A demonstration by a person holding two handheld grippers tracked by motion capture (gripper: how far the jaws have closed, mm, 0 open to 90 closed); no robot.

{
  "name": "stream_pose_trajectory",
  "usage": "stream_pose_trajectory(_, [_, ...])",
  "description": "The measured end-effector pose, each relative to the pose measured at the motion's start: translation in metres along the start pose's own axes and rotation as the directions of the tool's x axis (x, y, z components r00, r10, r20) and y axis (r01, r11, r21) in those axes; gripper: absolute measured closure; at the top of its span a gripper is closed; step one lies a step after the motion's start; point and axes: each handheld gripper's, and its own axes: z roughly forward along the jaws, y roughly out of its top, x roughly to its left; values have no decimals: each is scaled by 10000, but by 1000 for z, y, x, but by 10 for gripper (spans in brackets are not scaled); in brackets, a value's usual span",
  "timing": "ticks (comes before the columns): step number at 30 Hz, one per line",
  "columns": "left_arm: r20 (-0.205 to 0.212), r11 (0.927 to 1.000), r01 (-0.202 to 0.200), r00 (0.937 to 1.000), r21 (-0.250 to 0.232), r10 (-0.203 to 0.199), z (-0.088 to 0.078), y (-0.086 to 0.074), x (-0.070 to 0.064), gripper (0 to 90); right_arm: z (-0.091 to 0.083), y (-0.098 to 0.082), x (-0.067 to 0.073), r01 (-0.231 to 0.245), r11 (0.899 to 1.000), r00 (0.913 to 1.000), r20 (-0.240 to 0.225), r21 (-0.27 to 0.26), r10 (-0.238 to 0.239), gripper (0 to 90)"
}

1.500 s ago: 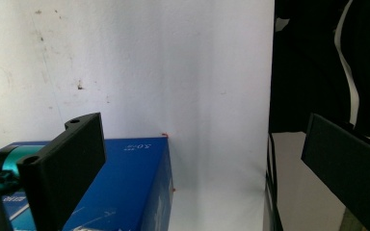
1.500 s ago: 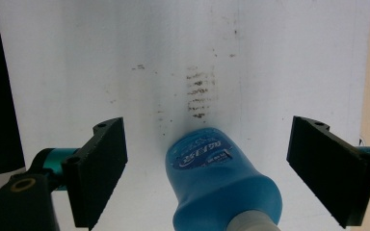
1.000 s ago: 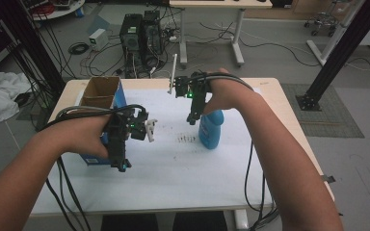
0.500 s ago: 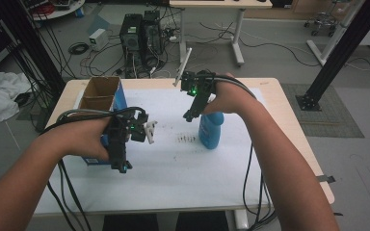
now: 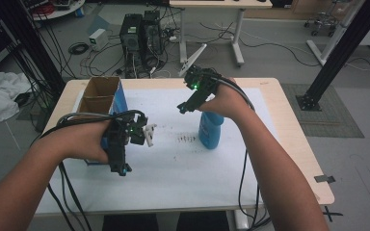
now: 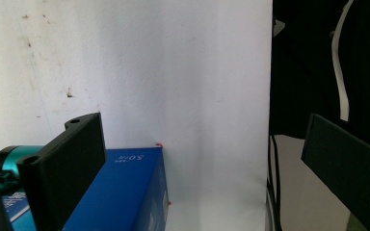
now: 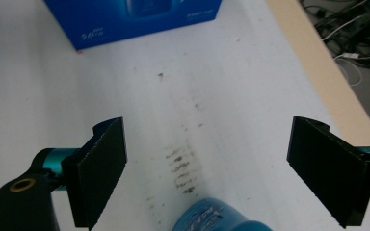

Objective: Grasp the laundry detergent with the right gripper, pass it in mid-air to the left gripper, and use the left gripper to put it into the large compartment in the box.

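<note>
The bench point(image 5: 289, 159) is carrying a white sheet point(image 5: 183, 168), and on it an open-topped blue box point(image 5: 120, 96) is standing at the left, with a blue bottle point(image 5: 211, 129) standing upright near the middle, its long axis running vertical. The right claw point(image 5: 182, 107) is hanging just above the bottle, its jaws spread wide apart and holding nothing; in the right gripper view the bottle's top point(image 7: 219, 219) is sitting low between them. The left claw point(image 5: 120, 168) is hovering beside the box's near end, its jaws likewise apart and empty. To grasp well, the right claw should probably be coming straight down, centring the bottle between its jaws before closing, so the bottle is not tipped.
</note>
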Motion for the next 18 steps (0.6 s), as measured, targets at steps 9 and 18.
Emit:
stream_pose_trajectory(9, [-38, 10000, 29, 10000, 28, -29, 1, -2, 0, 17, -10, -5, -13, -1407, 9850, 9775, 1438, -1000, 1543, 131])
stream_pose_trajectory(18, [-13, 10000, -3, 10000, 10, 3, 1, -1, -1, 17, -28, -21, -24, -2108, 9613, 9504, 1928, -1775, 2440, 130])
